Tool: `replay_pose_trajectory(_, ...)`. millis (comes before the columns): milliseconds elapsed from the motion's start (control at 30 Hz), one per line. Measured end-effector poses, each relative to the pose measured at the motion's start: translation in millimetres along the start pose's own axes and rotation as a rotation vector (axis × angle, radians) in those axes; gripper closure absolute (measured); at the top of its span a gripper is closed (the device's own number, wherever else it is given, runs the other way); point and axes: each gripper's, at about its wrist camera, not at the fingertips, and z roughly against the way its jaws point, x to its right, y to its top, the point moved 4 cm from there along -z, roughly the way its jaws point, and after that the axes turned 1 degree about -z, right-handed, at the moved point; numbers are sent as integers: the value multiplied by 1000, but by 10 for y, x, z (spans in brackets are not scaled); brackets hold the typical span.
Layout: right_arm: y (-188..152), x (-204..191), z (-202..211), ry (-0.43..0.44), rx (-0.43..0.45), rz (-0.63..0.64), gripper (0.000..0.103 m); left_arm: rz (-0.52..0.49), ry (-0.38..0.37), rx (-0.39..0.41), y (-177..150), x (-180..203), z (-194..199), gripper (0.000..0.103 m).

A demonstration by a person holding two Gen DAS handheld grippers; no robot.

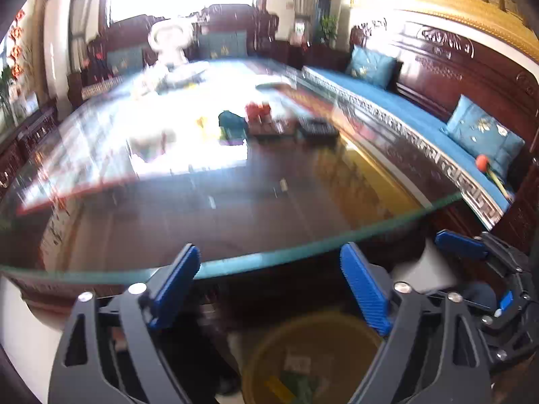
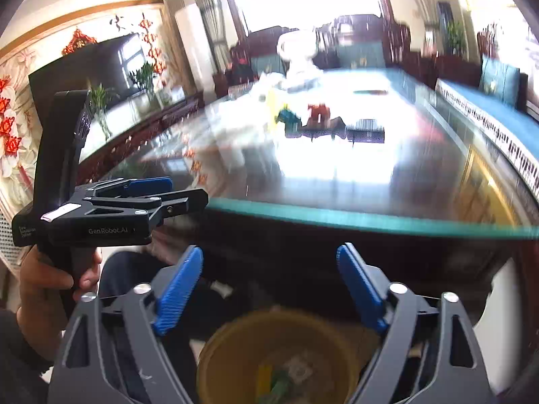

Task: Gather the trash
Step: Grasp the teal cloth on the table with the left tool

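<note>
Both grippers hang just off the near edge of the glass-topped table (image 1: 235, 208), above a yellow bin (image 1: 313, 363) that stands on the floor below the table edge.

Left gripper (image 1: 269, 289): blue-padded fingers spread wide apart, nothing between them. Through the gap, the bin's round rim and some scraps inside it — a pale square piece, a green one, a yellow strip — all blurred.

Right gripper (image 2: 269, 289): fingers likewise spread apart and empty. The same yellow bin (image 2: 279, 360) sits directly under the gap, with the same blurred green and yellow scraps in its bottom. In this view the left gripper appears side-on at the left, gripped by a hand (image 2: 50, 286) around its black handle.

Table surface: the remaining small items lie well away from both grippers, near the middle of the table. From left to right in the left wrist view: a yellow scrap (image 1: 205, 126), a teal crumpled piece (image 1: 232, 123), a red object (image 1: 257, 111) and a dark flat rectangular object (image 1: 318, 129). Motion blur and window glare keep them from being identified more closely. Beyond them stands a white pedestal bowl (image 1: 170, 42).

Surroundings: a carved dark-wood sofa (image 1: 438, 77) with blue cushions runs along the right side of the table — a television (image 2: 91, 67) stands on the left wall.
</note>
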Motion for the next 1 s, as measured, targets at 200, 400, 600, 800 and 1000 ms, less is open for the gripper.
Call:
replay_pose_trajectory(200, 496, 167, -46, -108, 123, 41, 8, 16, 65, 80, 503, -153, -58, 4)
replay_pose_trajectory(400, 715, 376, -301, -215, 98, 55, 8, 74, 67, 53, 874, -341, -445, 4)
replay_pose_trajectory(600, 813, 540, -547, -223, 90, 41, 8, 103, 93, 3, 1106, -486, -1028, 4)
replay_pose_trajectory(800, 915, 780, -749, -255, 57, 2, 8, 139, 128, -47, 1322, -595, -1479, 4)
replay_pose_trajectory(1000, 978, 909, -868, -171, 37, -49, 8, 176, 108, -73, 1454, -634, -1795, 4)
